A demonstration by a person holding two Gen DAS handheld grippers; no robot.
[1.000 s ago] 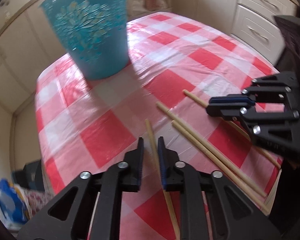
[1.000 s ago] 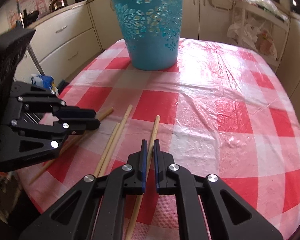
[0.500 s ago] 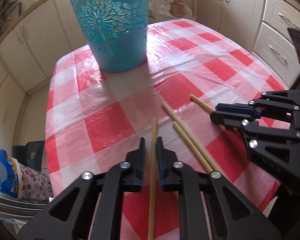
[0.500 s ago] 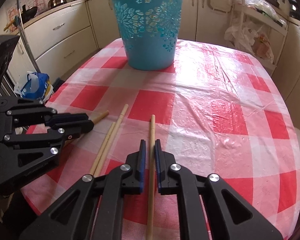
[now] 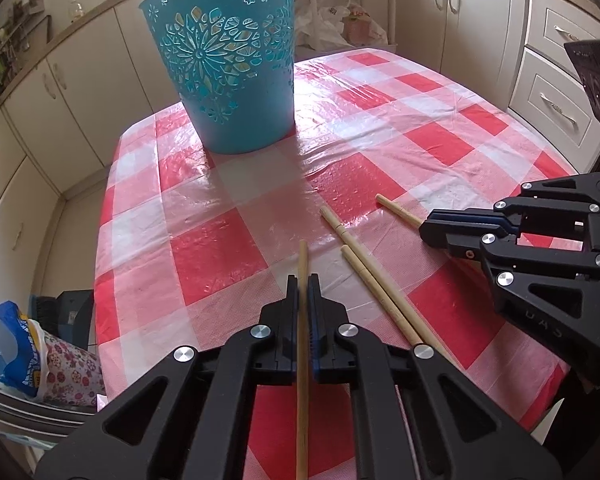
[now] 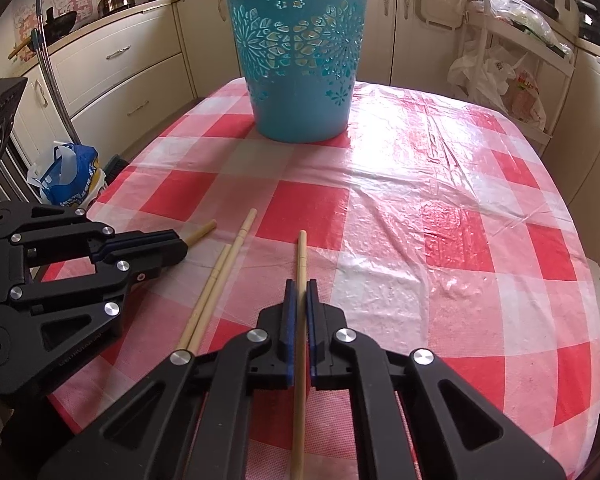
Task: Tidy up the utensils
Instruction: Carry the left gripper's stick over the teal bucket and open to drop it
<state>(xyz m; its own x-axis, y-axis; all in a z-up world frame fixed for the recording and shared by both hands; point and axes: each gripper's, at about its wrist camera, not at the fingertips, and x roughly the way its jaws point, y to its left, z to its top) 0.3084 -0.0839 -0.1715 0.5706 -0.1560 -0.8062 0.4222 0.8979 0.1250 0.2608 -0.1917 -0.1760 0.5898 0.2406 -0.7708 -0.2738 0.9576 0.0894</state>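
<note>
The left gripper (image 5: 303, 280) points forward from the near edge of the table, level left to right. Its blue-padded fingers (image 5: 290, 300) are drawn almost together, pinching a chopstick (image 5: 303, 256) that runs straight along the gap and sticks out past the tips. The right gripper (image 6: 301, 284) is posed the same way, its fingers (image 6: 289, 304) clamped on a second chopstick (image 6: 301, 252). The two stand side by side near the same edge, apart and angled slightly toward each other. Each wrist view shows the other turned on its side with its jaws pressed close.
</note>
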